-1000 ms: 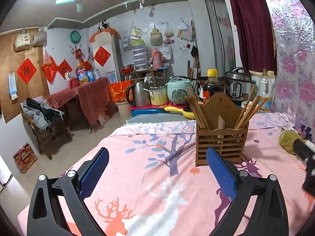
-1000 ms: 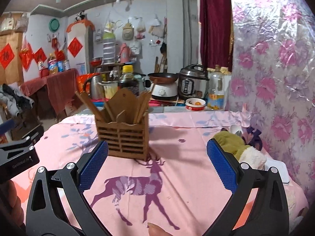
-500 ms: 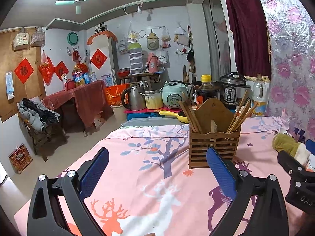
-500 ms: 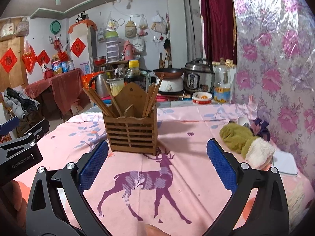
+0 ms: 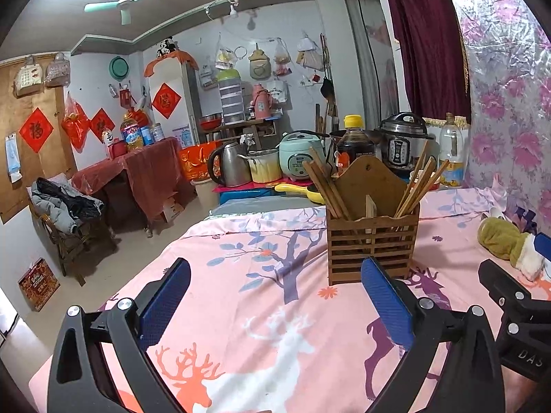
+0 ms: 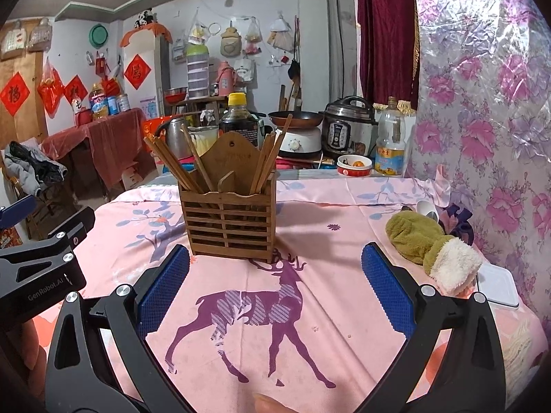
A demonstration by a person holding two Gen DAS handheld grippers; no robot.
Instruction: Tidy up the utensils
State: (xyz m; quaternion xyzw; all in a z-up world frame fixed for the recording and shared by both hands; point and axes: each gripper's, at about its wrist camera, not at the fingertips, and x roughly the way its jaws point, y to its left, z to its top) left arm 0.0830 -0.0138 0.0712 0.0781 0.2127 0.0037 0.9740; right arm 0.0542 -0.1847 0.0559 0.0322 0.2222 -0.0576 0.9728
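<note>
Currently my left tool [image 5: 275, 299] and right tool [image 6: 275, 287] gape wide, empty, bare cloth [image 6: 330, 296] before the chopstick holder [image 6: 230, 220]

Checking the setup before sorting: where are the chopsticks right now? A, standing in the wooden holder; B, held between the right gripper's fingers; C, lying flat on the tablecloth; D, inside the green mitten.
A: the chopsticks stand leaning in the wooden holder, both grippers empty.
</note>
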